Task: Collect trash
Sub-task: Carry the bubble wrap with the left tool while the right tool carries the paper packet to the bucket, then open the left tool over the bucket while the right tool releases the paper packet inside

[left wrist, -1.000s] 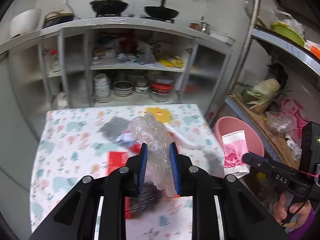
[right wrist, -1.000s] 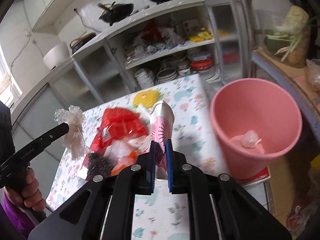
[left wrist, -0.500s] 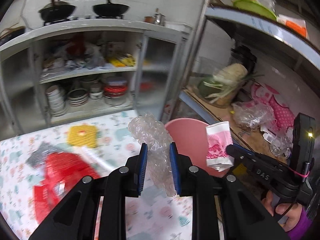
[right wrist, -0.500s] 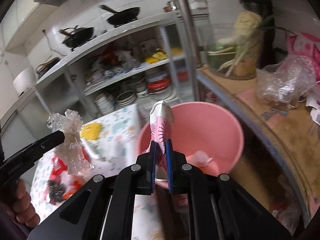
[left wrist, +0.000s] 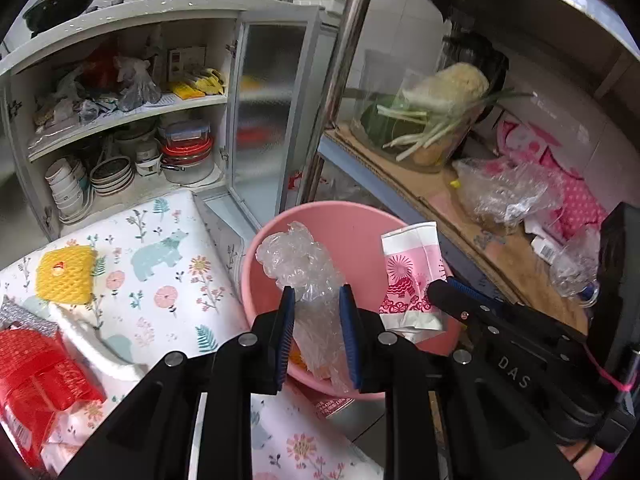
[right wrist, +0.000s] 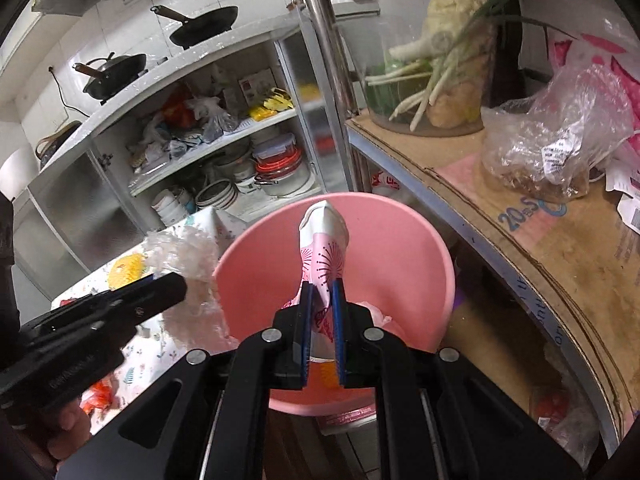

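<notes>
My left gripper (left wrist: 317,300) is shut on a crumpled clear plastic wrap (left wrist: 298,258) and holds it over the near rim of the pink bucket (left wrist: 352,224). My right gripper (right wrist: 322,292) is shut on a pink and white paper cup (right wrist: 325,240) and holds it above the pink bucket (right wrist: 400,248). The cup also shows in the left wrist view (left wrist: 412,276), and the plastic wrap in the right wrist view (right wrist: 182,248). Some pale trash lies at the bucket's bottom.
A table with a floral cloth (left wrist: 160,256) stands left of the bucket, with a yellow foam net (left wrist: 66,276), a red packet (left wrist: 36,376) and a white strip on it. A metal rack shelf (right wrist: 540,216) with bags and vegetables is on the right. A cupboard of dishes (left wrist: 132,160) stands behind.
Both grippers have swung right from over the table to above the pink bucket, each still holding its piece of trash.
</notes>
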A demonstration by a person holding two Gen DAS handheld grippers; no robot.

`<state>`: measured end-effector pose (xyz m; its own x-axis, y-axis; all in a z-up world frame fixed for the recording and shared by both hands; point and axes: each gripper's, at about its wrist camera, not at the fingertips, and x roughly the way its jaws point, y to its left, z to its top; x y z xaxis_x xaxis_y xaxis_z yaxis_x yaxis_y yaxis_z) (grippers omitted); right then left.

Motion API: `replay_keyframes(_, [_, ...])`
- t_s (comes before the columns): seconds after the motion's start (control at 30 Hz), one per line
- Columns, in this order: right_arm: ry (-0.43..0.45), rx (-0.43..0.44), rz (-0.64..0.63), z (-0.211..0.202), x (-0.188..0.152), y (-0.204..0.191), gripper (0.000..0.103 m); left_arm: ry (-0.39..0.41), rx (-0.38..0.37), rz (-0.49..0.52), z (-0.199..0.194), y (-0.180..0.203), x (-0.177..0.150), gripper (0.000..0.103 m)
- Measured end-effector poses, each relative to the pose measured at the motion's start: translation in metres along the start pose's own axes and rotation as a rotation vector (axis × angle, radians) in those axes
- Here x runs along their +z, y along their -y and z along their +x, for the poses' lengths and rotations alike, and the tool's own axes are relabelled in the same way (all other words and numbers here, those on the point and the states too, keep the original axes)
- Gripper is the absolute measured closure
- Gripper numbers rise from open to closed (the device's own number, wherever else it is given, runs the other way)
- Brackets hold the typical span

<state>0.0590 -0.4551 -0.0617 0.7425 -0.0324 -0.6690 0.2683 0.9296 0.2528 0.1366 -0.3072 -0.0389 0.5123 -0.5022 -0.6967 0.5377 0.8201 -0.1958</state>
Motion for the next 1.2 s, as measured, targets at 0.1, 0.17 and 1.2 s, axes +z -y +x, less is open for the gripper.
replay_keyframes(0.1, [-0.012,-0.009,-0.005,0.006,-0.001,0.0,0.093,-0.02,0.005,-0.005,0.011,0.0,-0.002,0.081])
replay_keyframes(0.17, [-0.017,-0.013,-0.005,0.009,-0.001,0.002,0.093,-0.031,0.009,-0.004,0.018,0.0,-0.003,0.081])
replay_keyframes(1.2, [-0.034,0.095,-0.098,-0.031,-0.01,-0.038,0.075,0.076,0.013,-0.015,-0.061,-0.007,-0.005,0.06])
